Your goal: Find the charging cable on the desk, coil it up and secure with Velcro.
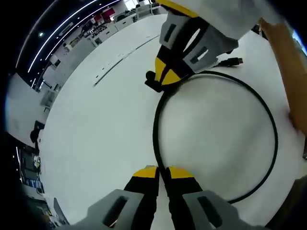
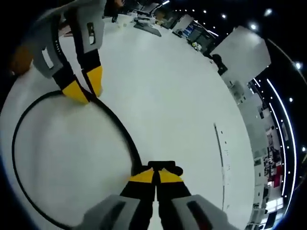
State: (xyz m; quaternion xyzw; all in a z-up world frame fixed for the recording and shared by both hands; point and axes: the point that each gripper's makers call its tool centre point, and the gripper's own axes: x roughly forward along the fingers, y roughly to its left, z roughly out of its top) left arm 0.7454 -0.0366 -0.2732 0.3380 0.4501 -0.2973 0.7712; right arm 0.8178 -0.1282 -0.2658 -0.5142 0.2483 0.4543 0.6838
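On desk (image 1: pixel 96 124): cable (image 1: pixel 274 129) loop, ends obscured.

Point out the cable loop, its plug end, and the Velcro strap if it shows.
cable (image 1: pixel 276 139), left gripper view, right side of the black loop on the desk.
plug (image 1: pixel 235 61), left gripper view, connector tip lying past the other gripper.
Velcro strap: cannot tell; a dark bit (image 1: pixel 152 81) by the right gripper may be it.

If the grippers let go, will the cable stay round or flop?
Probably it springs wider: the cable bows in one smooth loop between both clamped grippers, so it looks springy, not limp. It seems thin and light, and the table looks smooth, so it may slide.
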